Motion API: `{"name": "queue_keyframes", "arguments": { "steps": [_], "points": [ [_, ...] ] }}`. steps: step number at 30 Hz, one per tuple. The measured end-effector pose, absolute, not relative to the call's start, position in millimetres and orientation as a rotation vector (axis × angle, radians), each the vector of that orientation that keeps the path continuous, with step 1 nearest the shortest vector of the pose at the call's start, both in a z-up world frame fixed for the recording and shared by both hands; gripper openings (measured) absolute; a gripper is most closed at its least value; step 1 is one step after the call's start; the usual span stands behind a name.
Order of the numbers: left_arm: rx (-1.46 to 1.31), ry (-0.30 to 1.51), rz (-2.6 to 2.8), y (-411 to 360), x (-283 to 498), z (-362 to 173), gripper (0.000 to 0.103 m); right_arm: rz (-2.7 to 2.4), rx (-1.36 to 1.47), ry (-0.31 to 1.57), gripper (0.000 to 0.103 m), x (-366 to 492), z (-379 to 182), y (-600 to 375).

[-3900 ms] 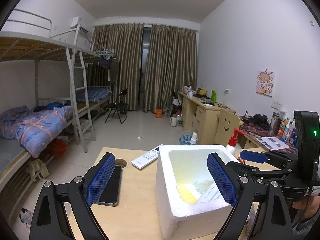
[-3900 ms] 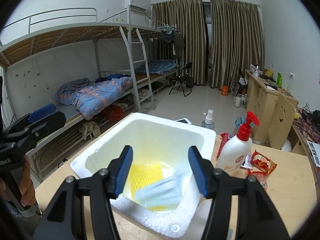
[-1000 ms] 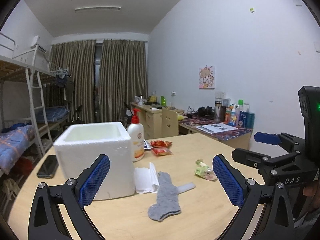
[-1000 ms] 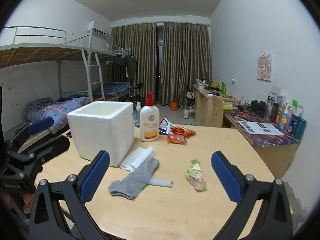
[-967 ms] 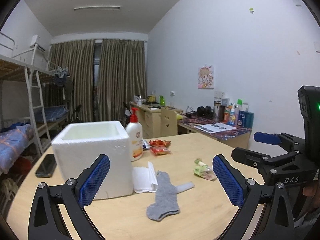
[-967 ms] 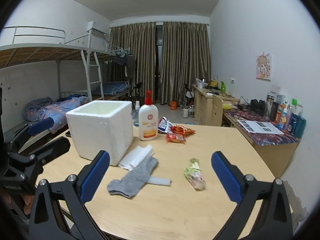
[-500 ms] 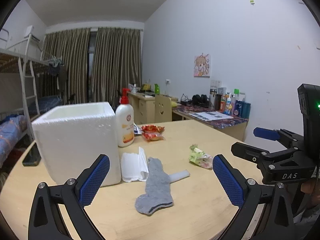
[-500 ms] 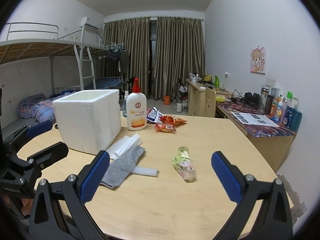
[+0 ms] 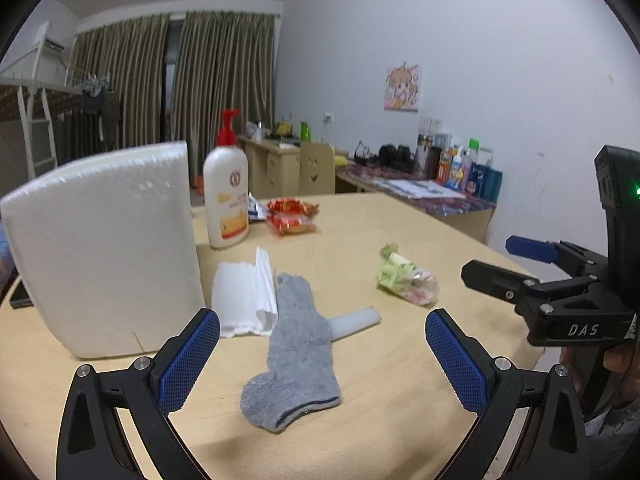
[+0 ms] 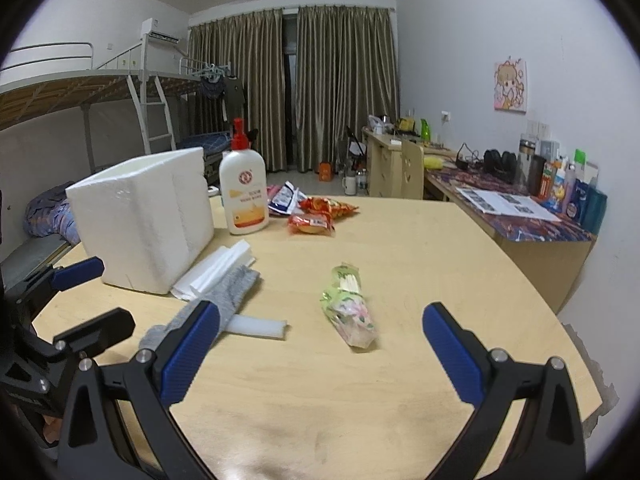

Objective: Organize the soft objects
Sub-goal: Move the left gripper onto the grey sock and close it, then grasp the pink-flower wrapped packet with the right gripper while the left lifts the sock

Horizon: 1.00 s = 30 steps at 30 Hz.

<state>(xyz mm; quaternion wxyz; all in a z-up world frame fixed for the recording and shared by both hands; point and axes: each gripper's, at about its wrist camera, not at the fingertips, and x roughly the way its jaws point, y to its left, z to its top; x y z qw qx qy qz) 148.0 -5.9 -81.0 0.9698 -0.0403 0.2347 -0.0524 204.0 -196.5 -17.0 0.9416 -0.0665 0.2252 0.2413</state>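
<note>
A grey sock [image 9: 294, 354] lies flat on the wooden table [image 9: 400, 380], just ahead of my open, empty left gripper [image 9: 322, 358]. It also shows in the right wrist view [image 10: 228, 294], left of my open, empty right gripper [image 10: 320, 354]. A white foam box [image 9: 104, 248] stands to the sock's left, also seen in the right wrist view [image 10: 144, 216]. White folded tissue [image 9: 244, 298] lies between box and sock. A green wrapped packet [image 10: 350, 308] lies ahead of the right gripper.
A white strip [image 9: 354, 320] pokes out from under the sock. A lotion pump bottle [image 9: 226, 196] and red snack packets [image 9: 292, 218] stand further back. A desk with bottles [image 10: 560, 184] lines the right wall. The right gripper shows at the left view's right edge [image 9: 568, 292].
Both grippers have come lower and closer to the table; the sock and packet look larger. The box's opening is now out of sight. Nothing was picked up.
</note>
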Motion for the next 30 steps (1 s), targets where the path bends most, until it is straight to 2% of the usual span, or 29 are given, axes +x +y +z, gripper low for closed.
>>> {"name": "queue_keyframes", "arguments": {
  "steps": [7, 13, 19, 28, 30],
  "points": [
    [-0.1, 0.574, -0.096, -4, 173, -101, 0.097, 0.492, -0.134, 0.511, 0.103, 225, -28, -198],
    [-0.104, 0.7, -0.109, -7, 196, -117, 0.069, 0.492, -0.146, 0.554, 0.103, 245, -37, -197],
    [-0.121, 0.77, -0.09, -4, 204, -127, 0.066, 0.496, -0.152, 0.597, 0.103, 263, -45, -196],
    [-0.116, 0.795, -0.093, -3, 206, -133, 0.015, 0.489, -0.171, 0.636, 0.103, 280, -54, -193],
    [-0.114, 0.796, -0.106, -3, 205, -133, 0.01, 0.485, -0.169, 0.649, 0.103, 284, -57, -193]
  ]
}}
